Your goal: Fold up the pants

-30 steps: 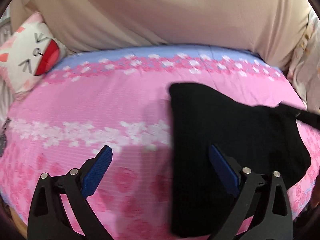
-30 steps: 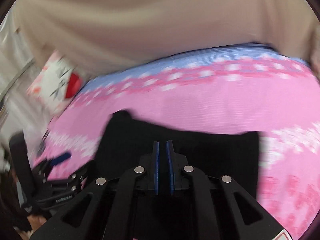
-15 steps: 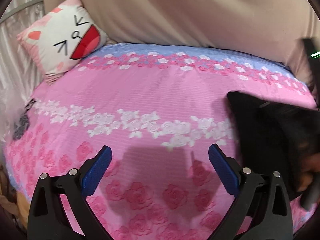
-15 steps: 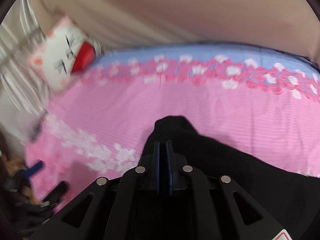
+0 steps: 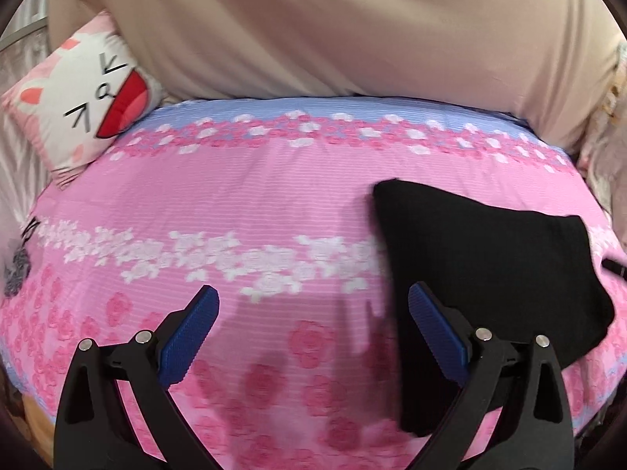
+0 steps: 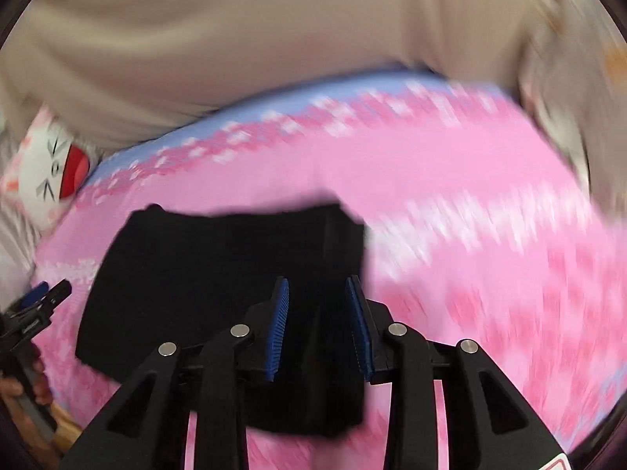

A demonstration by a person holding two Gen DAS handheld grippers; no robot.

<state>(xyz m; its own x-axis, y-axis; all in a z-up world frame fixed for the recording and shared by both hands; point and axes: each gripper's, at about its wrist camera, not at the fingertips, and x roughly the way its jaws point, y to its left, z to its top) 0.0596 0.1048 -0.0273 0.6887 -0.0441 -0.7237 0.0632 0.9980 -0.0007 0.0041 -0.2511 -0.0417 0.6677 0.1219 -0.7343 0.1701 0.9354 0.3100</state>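
The black pants (image 5: 486, 274) lie folded into a compact block on the pink flowered bedspread (image 5: 243, 203), at the right of the left wrist view. My left gripper (image 5: 313, 301) is open over bare bedspread, its right finger just at the pants' left edge. In the blurred right wrist view the pants (image 6: 219, 274) lie flat below my right gripper (image 6: 318, 293), whose jaws are opening; the blue pads stand apart with nothing pinched between them. The left gripper (image 6: 43, 293) shows at that view's left edge.
A cat-face pillow (image 5: 82, 98) leans at the bed's far left corner. A beige curtain (image 5: 313, 31) hangs behind the bed. Light fabric (image 5: 603, 156) lies at the right edge. The bed's front edge runs just below the grippers.
My right gripper was shut on the pants fabric and has let it go, its jaws now apart. The pants settled flat. The left view swung left and back toward the pants.
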